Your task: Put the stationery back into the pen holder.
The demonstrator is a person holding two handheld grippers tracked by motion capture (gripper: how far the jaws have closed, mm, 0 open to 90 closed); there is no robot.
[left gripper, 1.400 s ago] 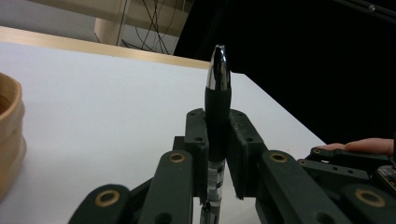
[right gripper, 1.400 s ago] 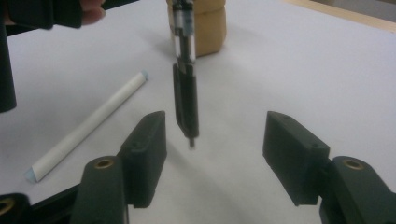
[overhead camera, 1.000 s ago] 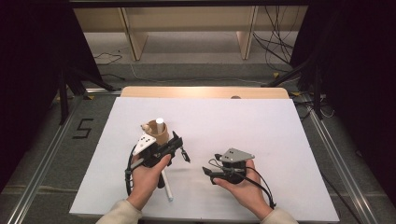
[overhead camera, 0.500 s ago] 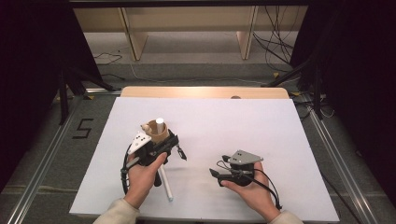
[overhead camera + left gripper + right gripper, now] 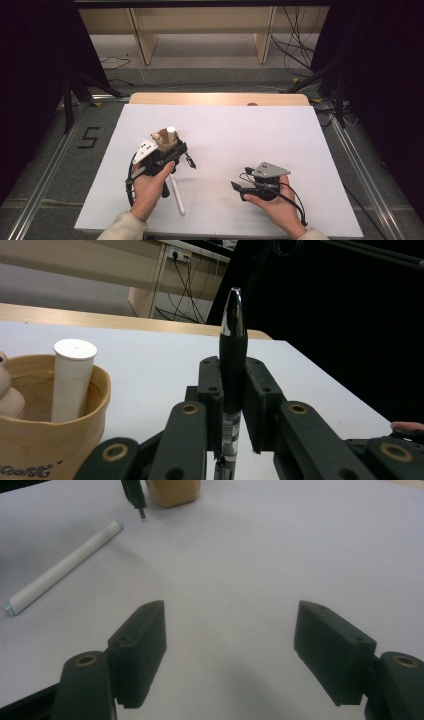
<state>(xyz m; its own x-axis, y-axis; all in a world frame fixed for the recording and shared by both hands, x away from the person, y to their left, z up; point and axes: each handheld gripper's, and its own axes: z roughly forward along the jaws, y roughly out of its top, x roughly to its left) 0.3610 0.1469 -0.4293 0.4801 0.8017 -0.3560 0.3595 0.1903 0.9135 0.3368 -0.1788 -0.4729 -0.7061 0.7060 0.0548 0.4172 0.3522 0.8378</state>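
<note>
Left gripper [image 5: 233, 405] is clamped on a black pen [image 5: 233, 355] with a silver tip, held upright between the jaws in the left gripper view; in the high view the left gripper [image 5: 186, 159] sits just beside a tan cup [image 5: 162, 141] on the left part of the white table [image 5: 250, 135]. The cup [image 5: 45, 440] holds a white tube [image 5: 71, 377] standing upright, plus a pale rounded piece at its left edge. Right gripper [image 5: 230, 650] hangs with jaws spread wide, nothing between them, low over bare table; in the high view it [image 5: 239, 189] is well apart from the cup. A white stick [image 5: 62, 565] lies flat on the table near the left hand [image 5: 147, 187], close to the pen's lower end.
</note>
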